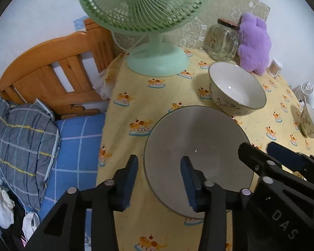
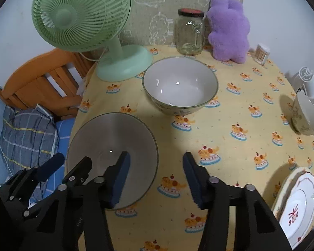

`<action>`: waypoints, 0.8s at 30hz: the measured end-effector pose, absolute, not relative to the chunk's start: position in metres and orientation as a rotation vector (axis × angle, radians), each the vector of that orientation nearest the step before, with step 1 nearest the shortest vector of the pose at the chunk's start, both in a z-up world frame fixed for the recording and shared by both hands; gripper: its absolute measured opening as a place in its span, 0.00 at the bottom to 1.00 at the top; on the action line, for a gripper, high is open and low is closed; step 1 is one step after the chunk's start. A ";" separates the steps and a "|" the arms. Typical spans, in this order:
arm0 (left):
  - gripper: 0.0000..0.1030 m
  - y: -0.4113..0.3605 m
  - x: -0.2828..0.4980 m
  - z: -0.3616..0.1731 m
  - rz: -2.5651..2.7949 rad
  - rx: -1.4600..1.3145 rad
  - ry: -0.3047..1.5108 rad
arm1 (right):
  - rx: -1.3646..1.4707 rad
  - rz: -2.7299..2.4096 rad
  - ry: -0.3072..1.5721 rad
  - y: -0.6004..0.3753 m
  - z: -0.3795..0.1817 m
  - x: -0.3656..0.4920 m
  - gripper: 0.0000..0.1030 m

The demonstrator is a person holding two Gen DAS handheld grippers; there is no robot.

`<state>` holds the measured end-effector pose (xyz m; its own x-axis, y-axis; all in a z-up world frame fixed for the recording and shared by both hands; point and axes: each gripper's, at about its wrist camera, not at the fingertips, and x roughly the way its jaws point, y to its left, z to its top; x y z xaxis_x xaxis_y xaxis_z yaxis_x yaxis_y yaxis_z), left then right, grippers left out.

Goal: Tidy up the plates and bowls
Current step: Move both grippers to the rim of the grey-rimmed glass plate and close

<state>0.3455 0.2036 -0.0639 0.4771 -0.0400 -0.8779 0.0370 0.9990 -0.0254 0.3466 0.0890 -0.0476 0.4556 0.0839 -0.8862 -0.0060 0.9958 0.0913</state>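
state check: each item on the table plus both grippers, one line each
near bowl: upright, empty, rim between the fingers of both grippers
far bowl: upright, empty, untouched
small bowl: tipped on its side
plates: stacked at table edge
jar: upright, lid on, empty
left gripper: open, straddling rim
right gripper: open, straddling rim

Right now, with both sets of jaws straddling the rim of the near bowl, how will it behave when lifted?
The near bowl looks like glazed ceramic, so probably rigid but chippable and slick against the pads. Its wide mouth suggests some weight, likely wanting both grips. With the left gripper and right gripper on opposite sides of the rim, it may tilt if one rises faster.
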 end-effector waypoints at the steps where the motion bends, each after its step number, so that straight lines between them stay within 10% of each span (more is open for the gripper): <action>1: 0.37 0.202 0.347 -0.065 -0.050 -0.001 1.076 | 0.078 0.057 1.104 0.090 -0.051 0.350 0.45; 10: 0.31 0.201 0.361 -0.077 -0.031 -0.005 1.094 | 0.057 0.078 1.124 0.097 -0.066 0.369 0.25; 24: 0.30 0.194 0.356 -0.073 -0.038 -0.001 1.132 | 0.033 0.060 1.156 0.094 -0.062 0.364 0.25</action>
<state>0.3555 0.1944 -0.0734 0.4241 -0.0306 -0.9051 0.0298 0.9994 -0.0198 0.3641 0.0941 -0.0619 0.4017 0.0644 -0.9135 -0.0306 0.9979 0.0569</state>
